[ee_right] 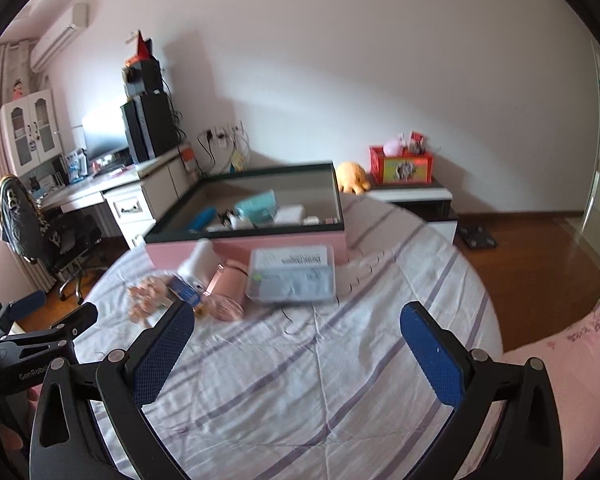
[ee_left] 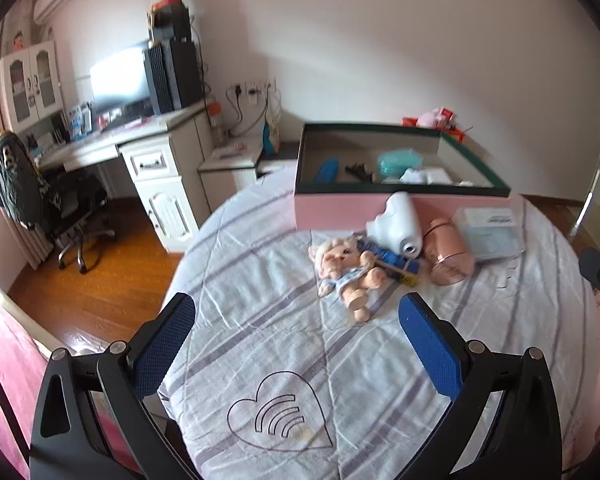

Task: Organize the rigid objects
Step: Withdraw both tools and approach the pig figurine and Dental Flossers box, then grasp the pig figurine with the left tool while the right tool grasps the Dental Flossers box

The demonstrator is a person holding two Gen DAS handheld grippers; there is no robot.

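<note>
A pink box [ee_left: 340, 212] [ee_right: 260, 246] with a dark green rim stands open on the striped bedspread and holds several small items. In front of it lie a doll [ee_left: 346, 270] [ee_right: 146, 300], a blue tube [ee_left: 388, 260] [ee_right: 184, 290], a white device [ee_left: 398, 226] [ee_right: 198, 266], a pink bottle [ee_left: 446, 254] [ee_right: 228, 288] and a clear plastic case [ee_left: 490, 234] [ee_right: 292, 278]. My left gripper [ee_left: 296, 312] hovers open over the bedspread, short of the doll. Farther right, my right gripper [ee_right: 296, 320] is open too, just short of the clear case. Neither holds anything.
The bedspread [ee_left: 268, 344] covers a round-edged bed over a wooden floor [ee_left: 100, 280]. A desk [ee_left: 140, 148] with a monitor and an office chair [ee_left: 52, 196] stand at the left. A low cabinet [ee_right: 416, 196] with a red basket [ee_right: 404, 166] stands by the far wall.
</note>
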